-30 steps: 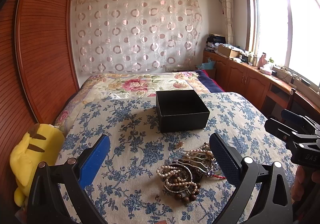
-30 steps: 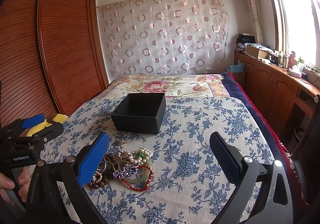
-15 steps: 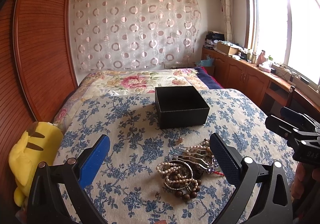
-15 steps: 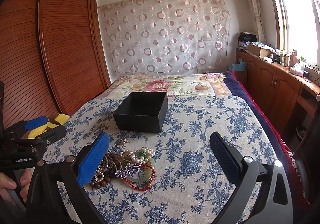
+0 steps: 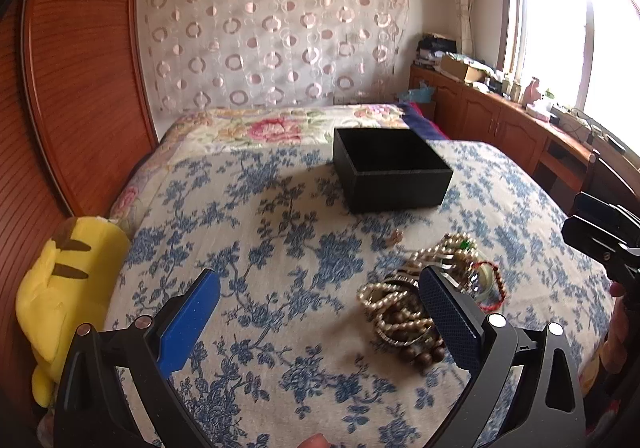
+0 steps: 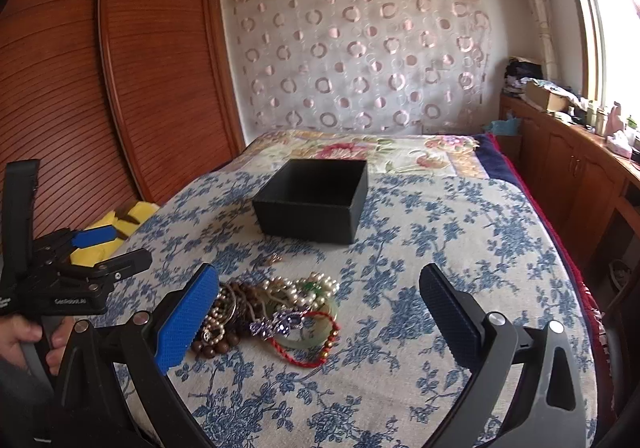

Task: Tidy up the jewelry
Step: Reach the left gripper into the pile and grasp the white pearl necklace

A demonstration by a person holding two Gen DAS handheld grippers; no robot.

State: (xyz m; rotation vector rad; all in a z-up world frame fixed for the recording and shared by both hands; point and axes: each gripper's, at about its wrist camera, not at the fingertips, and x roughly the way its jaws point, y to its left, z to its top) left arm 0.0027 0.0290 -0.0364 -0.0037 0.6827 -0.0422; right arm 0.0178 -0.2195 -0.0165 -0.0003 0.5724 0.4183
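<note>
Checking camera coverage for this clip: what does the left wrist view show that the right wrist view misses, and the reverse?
Only the left wrist view shows the yellow plush toy nearly whole at the bed's left edge, and the right claw coming in from the right.

Only the right wrist view shows the purple ornament and the red cord bracelet unobstructed, plus the left claw and the hand holding it.

Both show the open black box, seemingly empty, the tangled jewelry pile in front of it, a small separate trinket between them, and the blue floral bedspread.
</note>
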